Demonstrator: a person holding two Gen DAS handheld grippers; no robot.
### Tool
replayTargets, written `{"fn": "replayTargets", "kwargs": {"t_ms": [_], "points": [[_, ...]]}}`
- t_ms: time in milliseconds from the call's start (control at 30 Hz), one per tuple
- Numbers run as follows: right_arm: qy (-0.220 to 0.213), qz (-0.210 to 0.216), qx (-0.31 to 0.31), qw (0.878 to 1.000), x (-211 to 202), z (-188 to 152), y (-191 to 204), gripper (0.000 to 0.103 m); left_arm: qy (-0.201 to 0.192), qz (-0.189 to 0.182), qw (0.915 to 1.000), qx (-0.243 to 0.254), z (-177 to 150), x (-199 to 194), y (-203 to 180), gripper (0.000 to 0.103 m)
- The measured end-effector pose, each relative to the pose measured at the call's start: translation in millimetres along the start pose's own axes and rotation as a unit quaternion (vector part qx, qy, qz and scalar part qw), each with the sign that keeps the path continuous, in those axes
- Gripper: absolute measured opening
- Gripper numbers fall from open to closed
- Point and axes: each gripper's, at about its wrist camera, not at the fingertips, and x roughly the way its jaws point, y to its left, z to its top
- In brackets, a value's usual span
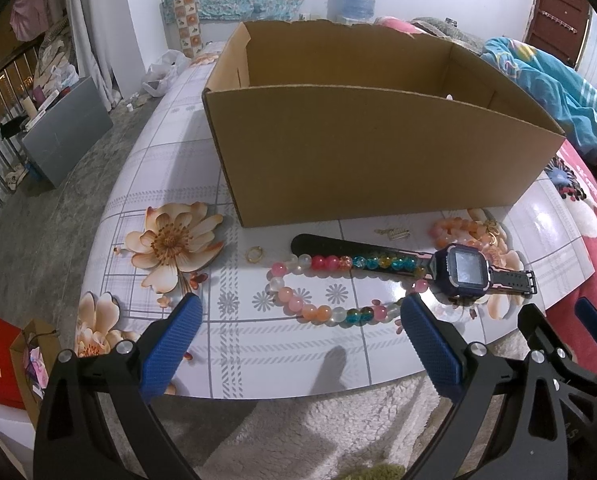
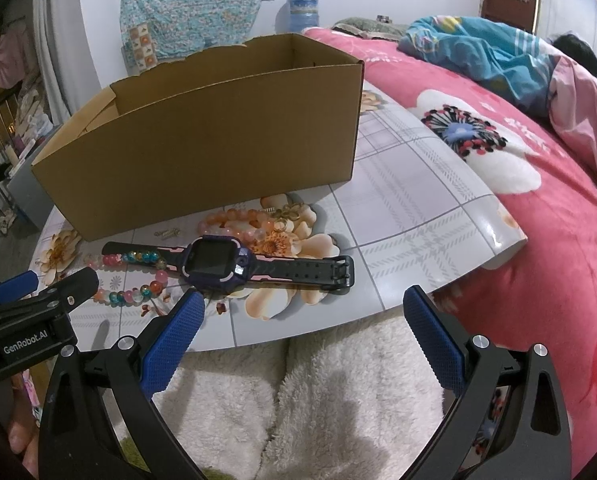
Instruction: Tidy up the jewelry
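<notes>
Both tongs, left (image 1: 298, 322) and right (image 2: 304, 312), gape empty; cardboard box (image 1: 362, 152) hides its floor.

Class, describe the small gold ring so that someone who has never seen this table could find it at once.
Start at the big open cardboard box on the flowered table. Just in front of its near left corner, between the printed orange flower and the tip of the black watch strap, lies the gold ring. It is one plain metal loop lying alone, unlike the bead bracelet to its right.
</notes>
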Motion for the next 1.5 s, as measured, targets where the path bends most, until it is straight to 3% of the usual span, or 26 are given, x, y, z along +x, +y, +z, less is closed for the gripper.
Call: {"fn": "replayTargets", "kwargs": {"t_ms": [1167,1433,1500], "points": [[-0.001,-0.011,0.002,1.0,1.9,1.0,-0.8,0.095,0.005,-0.003,1.0,-0.002,-2.5,9.7,4.7,0.098],[-0.019,0.008,0.002,1.0,-0.2,7.1,5.5,0.095,-0.04,0.003,0.9992,-0.006,-1.3,8.6,42.2,0.098],[-0.022,0.016,0.0,1.0,0.9,8.1,8.9,0.095,-0.036,-0.013,0.9991,-0.02,-2.3,12.2,59.0,0.098]]}}
